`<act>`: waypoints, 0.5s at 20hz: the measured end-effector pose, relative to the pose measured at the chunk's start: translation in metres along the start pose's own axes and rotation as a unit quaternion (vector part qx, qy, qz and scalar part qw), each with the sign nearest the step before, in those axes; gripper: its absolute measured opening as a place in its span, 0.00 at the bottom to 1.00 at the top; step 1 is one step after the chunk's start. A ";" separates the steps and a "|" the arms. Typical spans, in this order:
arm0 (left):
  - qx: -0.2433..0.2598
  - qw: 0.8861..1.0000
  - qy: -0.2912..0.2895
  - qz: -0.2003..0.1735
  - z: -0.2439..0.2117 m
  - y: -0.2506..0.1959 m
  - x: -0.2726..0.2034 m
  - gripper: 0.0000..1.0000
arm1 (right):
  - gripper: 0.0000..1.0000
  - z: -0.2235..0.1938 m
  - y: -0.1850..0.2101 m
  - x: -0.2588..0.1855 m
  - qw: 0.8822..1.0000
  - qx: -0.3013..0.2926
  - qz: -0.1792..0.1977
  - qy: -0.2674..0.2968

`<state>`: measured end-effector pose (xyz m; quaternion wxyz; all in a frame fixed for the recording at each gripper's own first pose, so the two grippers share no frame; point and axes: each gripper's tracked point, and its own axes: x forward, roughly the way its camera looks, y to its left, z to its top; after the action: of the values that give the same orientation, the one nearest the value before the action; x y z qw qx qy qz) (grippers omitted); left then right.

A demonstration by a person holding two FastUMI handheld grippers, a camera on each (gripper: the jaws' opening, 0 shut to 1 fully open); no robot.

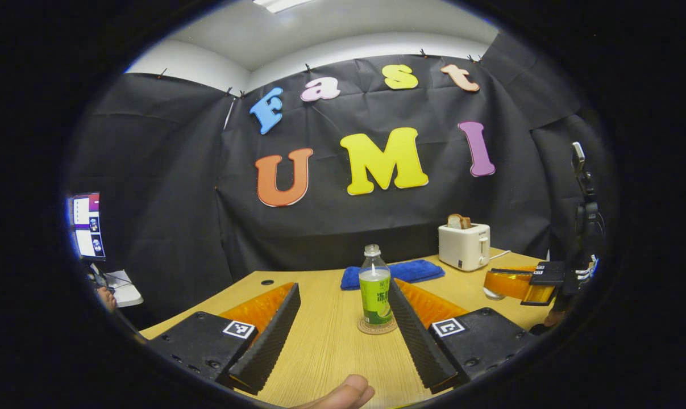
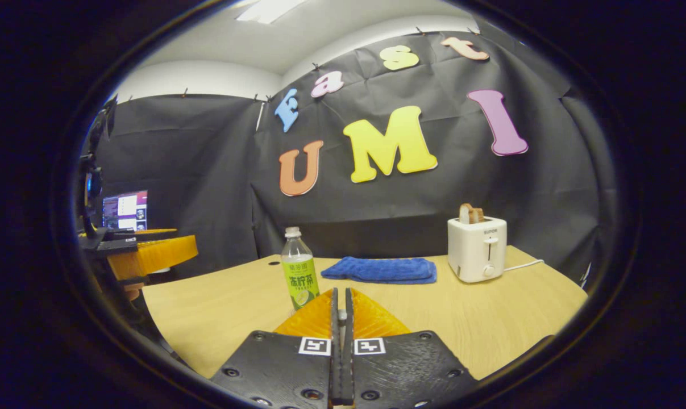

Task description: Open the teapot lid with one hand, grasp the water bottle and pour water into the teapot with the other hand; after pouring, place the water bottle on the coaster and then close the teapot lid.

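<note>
On the pale wooden desk (image 1: 320,341), the clear plastic water bottle with the green label (image 1: 375,292) stands upright on a round cork coaster (image 1: 377,326), between the left gripper's (image 1: 343,335) released jaws. The right gripper (image 2: 341,318) is clenched on nothing. Judging by this, the bottle step looks finished or unstarted; keep the bottle vertical and squarely on the coaster.

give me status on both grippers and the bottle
Left gripper open, bottle beyond its fingers. Right gripper shut, empty. Water bottle upright on coaster, capped. Nothing blocking it.
</note>
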<state>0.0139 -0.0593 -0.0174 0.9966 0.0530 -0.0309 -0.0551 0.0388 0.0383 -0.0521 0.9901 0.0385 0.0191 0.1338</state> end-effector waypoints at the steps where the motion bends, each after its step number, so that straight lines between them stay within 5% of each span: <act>1: -0.010 1.000 -0.004 -0.003 0.001 0.003 0.000 0.96 | 0.00 -0.004 0.001 0.002 1.000 0.004 -0.001 -0.001; 10: -0.049 0.999 0.009 -0.010 0.002 0.018 -0.001 0.96 | 0.00 -0.048 0.006 0.020 0.999 0.003 -0.015 0.036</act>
<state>0.0150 -0.0414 -0.0136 0.9976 0.0044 -0.0192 -0.0661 0.0546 0.0525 -0.1004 0.9905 0.0366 0.0562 0.1203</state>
